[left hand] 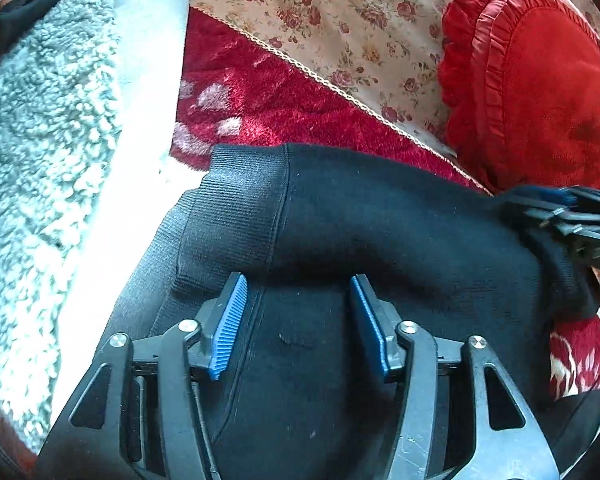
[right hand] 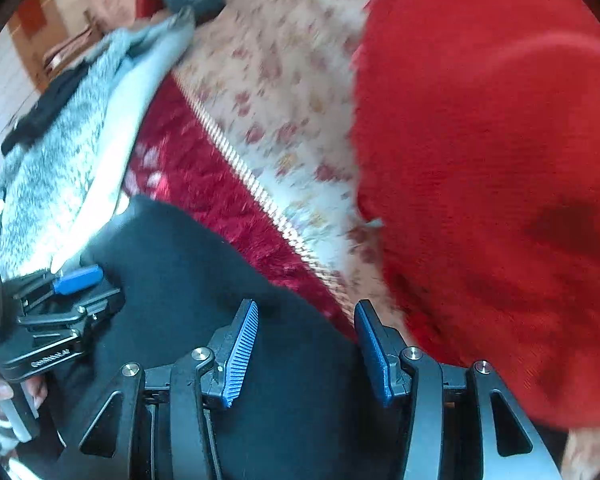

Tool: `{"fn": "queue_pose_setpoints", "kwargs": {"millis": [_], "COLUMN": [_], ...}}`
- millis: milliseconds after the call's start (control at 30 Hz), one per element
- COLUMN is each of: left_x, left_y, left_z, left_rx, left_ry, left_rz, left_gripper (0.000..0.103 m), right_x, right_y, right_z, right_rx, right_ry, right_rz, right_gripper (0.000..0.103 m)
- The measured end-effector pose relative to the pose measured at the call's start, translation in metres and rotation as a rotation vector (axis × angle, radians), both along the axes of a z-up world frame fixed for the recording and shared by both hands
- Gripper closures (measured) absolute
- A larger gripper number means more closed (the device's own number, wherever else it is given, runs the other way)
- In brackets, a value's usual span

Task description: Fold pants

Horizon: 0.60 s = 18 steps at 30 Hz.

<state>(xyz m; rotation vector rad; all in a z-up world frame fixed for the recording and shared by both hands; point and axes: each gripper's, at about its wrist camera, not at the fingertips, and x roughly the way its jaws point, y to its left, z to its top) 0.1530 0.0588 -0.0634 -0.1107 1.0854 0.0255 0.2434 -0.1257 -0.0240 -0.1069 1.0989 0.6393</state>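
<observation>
**Both Grippers Open Over Black Pants**

**Left wrist view.** The left gripper (left hand: 298, 288) was positioned directly above the black pants (left hand: 400, 216), with its 2 blue-padded fingers (left hand: 230, 326) spread wide and black fabric visible between them. Nothing was clamped. The pants lay bunched on a red plush blanket (left hand: 260, 96), with a ribbed band (left hand: 240, 184) turned toward the far edge. A grey fleece garment (left hand: 40, 152) lay to the left of the pants. A floral sheet (left hand: 340, 20) covered the surface beyond the blanket, and a red ruffled cushion (left hand: 540, 100) rested at upper right. The right gripper (left hand: 572, 216) appeared blurred at the right edge, touching the pants; its grip could not be determined from this view.

**Right wrist view.** The right gripper (right hand: 306, 314) was held over the same pants (right hand: 188, 272), its 2 fingers well apart and gripping nothing. The frame was motion-blurred. The left gripper (right hand: 76, 280) appeared at lower left, beside the pants edge, with 1 blue pad showing. The cushion (right hand: 500, 180) filled the right side, next to the sheet (right hand: 280, 80) and blanket (right hand: 204, 184).
</observation>
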Motion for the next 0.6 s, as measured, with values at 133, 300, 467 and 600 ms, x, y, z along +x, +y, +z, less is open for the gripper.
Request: {"fn": "queue_pose_setpoints", "kwargs": {"millis": [133,300,467,600], "left_x": [0.000,-0.007,-0.037,-0.080], "left_y": [0.001,0.009,0.043,0.077], "left_z": [0.002,0.009,0.042,0.071], "left_rx": [-0.014,-0.054,-0.102,-0.122], "left_ry": [-0.004,-0.020,-0.074,-0.154], "left_rz": [-0.014,0.004,0.085,0.146], "left_gripper": [0.048,0.048,0.048,0.048], "right_x": [0.004,-0.027,-0.090,-0.170], "right_y": [0.010,0.014,-0.006,-0.010], "right_z": [-0.022,0.005,0.068,0.098], "right_rx": [0.023,-0.011,0.009,-0.007], "right_ry": [0.045,-0.089,-0.253,-0.386], "right_rz": [0.064,0.053,0.029,0.036], "right_gripper": [0.069,0.093,0.094,0.098]}}
